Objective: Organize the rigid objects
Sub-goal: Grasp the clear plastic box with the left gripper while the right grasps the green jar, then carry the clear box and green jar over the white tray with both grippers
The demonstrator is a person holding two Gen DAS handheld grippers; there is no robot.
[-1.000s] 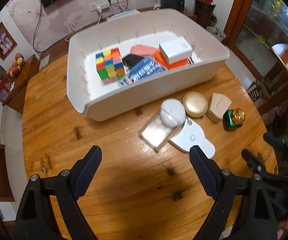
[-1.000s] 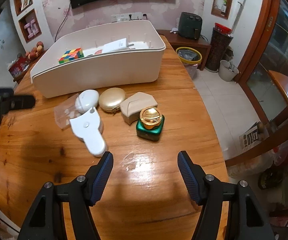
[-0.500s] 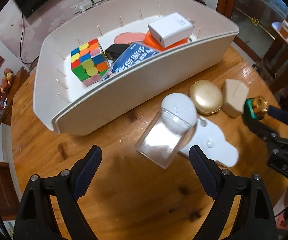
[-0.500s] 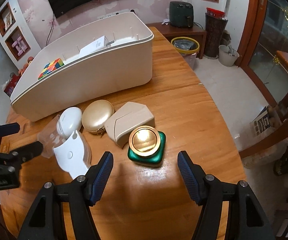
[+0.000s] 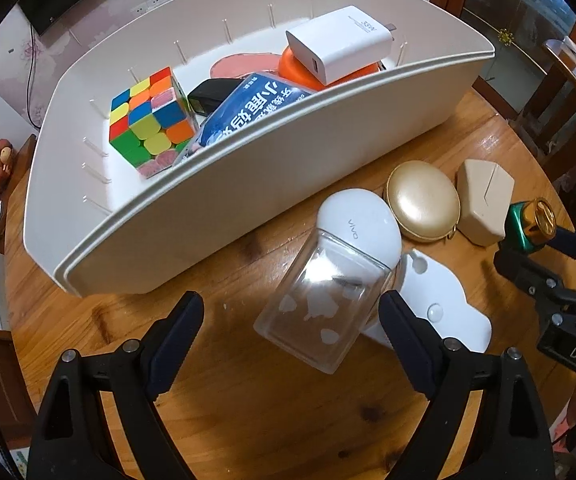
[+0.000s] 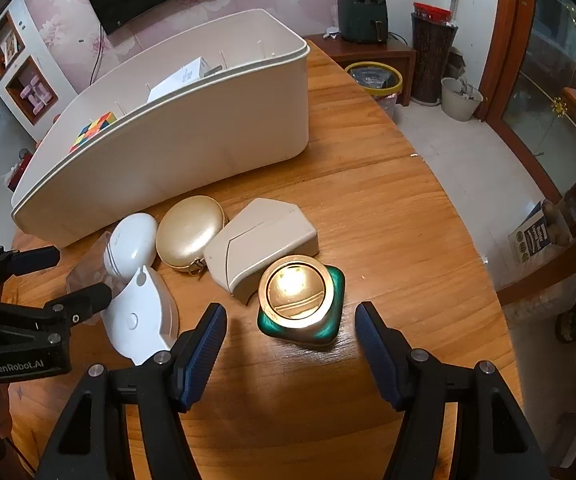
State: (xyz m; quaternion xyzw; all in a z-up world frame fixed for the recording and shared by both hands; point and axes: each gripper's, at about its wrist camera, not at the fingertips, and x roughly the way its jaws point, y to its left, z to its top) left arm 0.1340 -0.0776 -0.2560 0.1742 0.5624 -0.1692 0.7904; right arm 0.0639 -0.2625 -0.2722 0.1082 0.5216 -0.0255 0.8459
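Note:
A clear plastic box (image 5: 320,312) lies tilted on the wooden table (image 5: 248,400), and a white oval case (image 5: 358,228) leans against its far end. My left gripper (image 5: 290,320) is open and straddles the box. Its right finger is close to the box's edge and its left finger is well clear. A green jar with a gold lid (image 6: 300,300) stands between the fingers of my right gripper (image 6: 290,332), which is open and does not touch it. A gold oval compact (image 6: 190,236) and a beige box (image 6: 264,244) lie just beyond the jar.
The large white bin (image 5: 248,208) behind the objects holds a colour cube (image 5: 148,120), a white charger (image 5: 340,50), a blue packet (image 5: 252,108) and an orange item (image 5: 300,70). A flat white holder (image 6: 140,316) lies between the two grippers. The table edge curves off at the right.
Both grippers have sunk towards the table and moved in. The left now straddles the clear box, and the right has the green jar between its fingers. Neither jaw opening has changed.

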